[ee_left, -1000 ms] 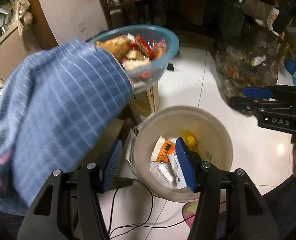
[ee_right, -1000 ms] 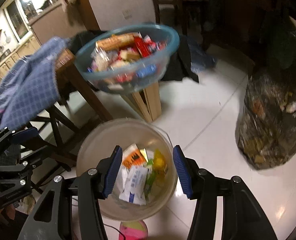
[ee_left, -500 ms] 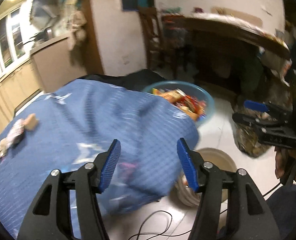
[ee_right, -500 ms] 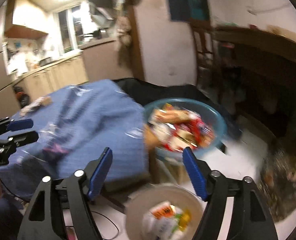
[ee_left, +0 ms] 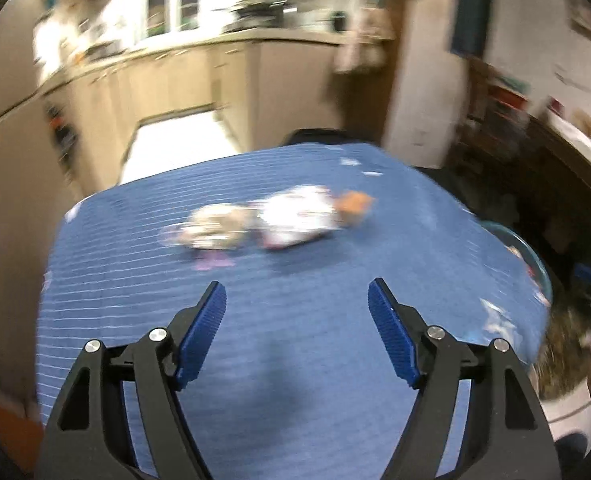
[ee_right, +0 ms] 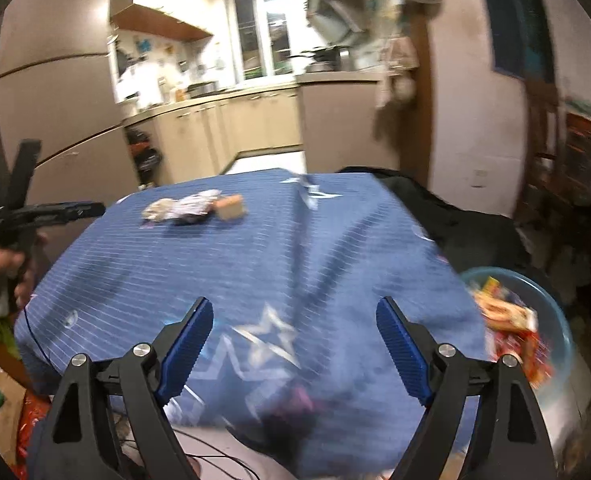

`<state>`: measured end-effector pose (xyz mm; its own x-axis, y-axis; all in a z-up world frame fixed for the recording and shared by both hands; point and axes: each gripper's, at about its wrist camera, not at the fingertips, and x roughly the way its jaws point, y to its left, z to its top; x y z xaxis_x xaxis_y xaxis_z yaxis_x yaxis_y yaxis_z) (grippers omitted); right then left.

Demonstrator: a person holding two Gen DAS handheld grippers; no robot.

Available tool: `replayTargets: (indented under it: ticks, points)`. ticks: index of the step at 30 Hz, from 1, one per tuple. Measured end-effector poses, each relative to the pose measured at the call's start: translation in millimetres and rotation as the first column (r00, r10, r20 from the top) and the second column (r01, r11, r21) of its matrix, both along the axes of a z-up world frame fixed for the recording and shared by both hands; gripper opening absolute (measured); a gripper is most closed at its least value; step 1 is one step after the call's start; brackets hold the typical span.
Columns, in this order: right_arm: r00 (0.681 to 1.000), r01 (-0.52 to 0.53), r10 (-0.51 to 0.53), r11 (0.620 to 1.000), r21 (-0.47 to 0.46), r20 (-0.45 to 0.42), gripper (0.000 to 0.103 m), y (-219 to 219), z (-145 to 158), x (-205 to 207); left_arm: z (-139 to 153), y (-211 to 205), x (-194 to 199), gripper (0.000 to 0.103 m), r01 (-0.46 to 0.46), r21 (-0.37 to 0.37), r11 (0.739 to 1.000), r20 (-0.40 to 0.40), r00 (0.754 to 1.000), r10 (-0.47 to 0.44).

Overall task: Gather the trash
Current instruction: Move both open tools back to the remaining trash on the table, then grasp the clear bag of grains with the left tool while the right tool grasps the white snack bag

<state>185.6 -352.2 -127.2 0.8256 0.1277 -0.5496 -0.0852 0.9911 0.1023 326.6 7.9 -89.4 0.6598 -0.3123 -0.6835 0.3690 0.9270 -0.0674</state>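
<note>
**Trash still waiting on the table**

Left wrist: the left gripper (ee_left: 297, 312) is hanging wide open and empty over the blue striped tablecloth (ee_left: 135, 280); crumpled wrappers (ee_left: 271, 220), blurred, are lying well ahead, uncollected.

Right wrist: the right gripper (ee_right: 293, 336) is also gaping, holding nothing. The wrappers (ee_right: 183, 208) are sitting beside a tan block (ee_right: 231, 206) at the far side; a translucent blue bowl (ee_right: 555, 308) of glossy packets is showing at the table's right edge.

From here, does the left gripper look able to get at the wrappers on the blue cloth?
Probably yes: the left gripper is open and aimed at the wrappers, with only bare blue cloth between them.
</note>
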Motion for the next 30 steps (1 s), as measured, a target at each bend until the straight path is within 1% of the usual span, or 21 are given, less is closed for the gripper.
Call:
replayTargets:
  ticks: [2, 3, 4, 8, 10, 12, 19, 22, 24, 30]
  points:
    - [0.999, -0.042, 0.042, 0.999, 0.001, -0.018, 0.084, 17, 1, 26, -1, 25, 24, 0.072, -0.057, -0.009, 0.998, -0.020, 0.998, 0.057]
    - [0.998, -0.061, 0.062, 0.998, 0.006, -0.027, 0.084, 25, 1, 39, -5, 34, 41, 0.073, -0.085, 0.003, 0.996, -0.042, 0.995, 0.085]
    - [0.995, -0.090, 0.091, 0.996, 0.013, -0.044, 0.084, 37, 0, 61, -10, 39, 56, 0.074, -0.096, 0.019, 0.995, -0.060, 0.994, 0.097]
    - [0.984, -0.148, 0.150, 0.989, 0.027, -0.094, 0.084, 63, -2, 119, -40, 44, 105, 0.074, -0.089, 0.071, 0.993, -0.147, 0.984, 0.099]
    - [0.978, -0.174, 0.175, 0.985, 0.017, -0.114, 0.084, 74, -5, 145, -51, 41, 117, 0.074, -0.067, 0.102, 0.993, -0.143, 0.986, 0.082]
    - [0.971, -0.200, 0.198, 0.980, 0.003, -0.134, 0.085, 82, -8, 171, -57, 33, 129, 0.074, -0.033, 0.115, 0.993, -0.144, 0.988, 0.049]
    - [0.949, -0.263, 0.253, 0.964, -0.032, -0.186, 0.086, 94, -24, 250, -64, 30, 161, 0.075, 0.012, 0.065, 0.998, -0.145, 0.989, -0.003]
    - [0.940, -0.288, 0.275, 0.957, -0.039, -0.203, 0.086, 102, -33, 273, -70, 24, 172, 0.075, 0.024, 0.068, 0.997, -0.140, 0.990, -0.014]
    - [0.935, -0.298, 0.279, 0.953, -0.058, -0.219, 0.086, 106, -40, 290, -75, 22, 178, 0.075, 0.031, 0.062, 0.998, -0.152, 0.988, -0.022]
    - [0.925, -0.315, 0.288, 0.946, -0.077, -0.247, 0.086, 116, -53, 323, -81, 13, 189, 0.075, 0.054, 0.072, 0.996, -0.145, 0.989, -0.043]
